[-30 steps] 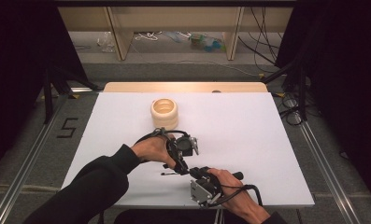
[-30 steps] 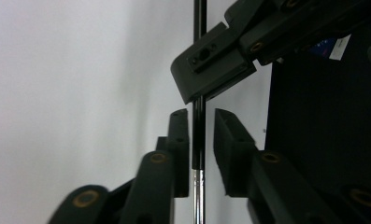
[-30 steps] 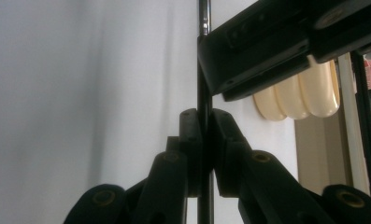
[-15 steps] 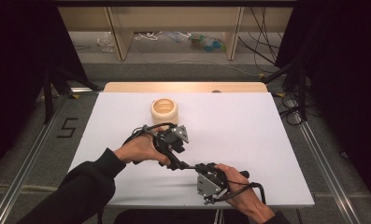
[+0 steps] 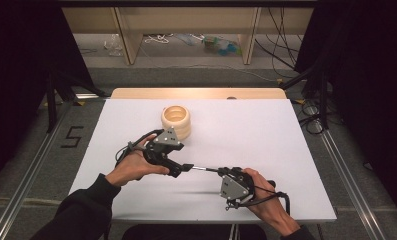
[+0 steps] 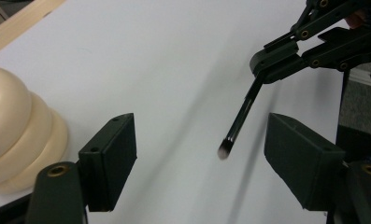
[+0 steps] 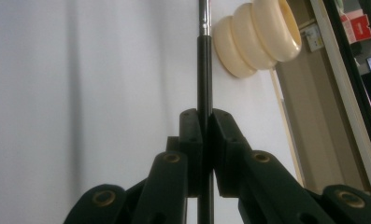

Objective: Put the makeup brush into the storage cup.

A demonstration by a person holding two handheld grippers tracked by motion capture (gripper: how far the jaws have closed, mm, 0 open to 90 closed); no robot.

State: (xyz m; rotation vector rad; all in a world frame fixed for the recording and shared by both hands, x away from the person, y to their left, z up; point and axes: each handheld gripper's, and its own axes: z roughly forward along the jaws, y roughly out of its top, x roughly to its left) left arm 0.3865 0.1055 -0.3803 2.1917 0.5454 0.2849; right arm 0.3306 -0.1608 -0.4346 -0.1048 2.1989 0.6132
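Covering table, white sheet (image 5: pixel 266 135); left gripper (image 6: pixel 197 158) fingers just spread, empty; right gripper (image 7: pixel 204 135) fingers pinching brush (image 7: pixel 204 70).

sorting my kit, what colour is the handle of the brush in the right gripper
Black, with a silver metal collar near the bristles; the brush shows best in the right gripper view.

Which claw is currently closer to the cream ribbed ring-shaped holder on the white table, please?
Left. The left claw sits just in front of the cream ribbed ring-shaped holder, apart from it; the right claw is farther back and rightward.

Black sleeves (image 5: pixel 81 212), black claws, brass rivets
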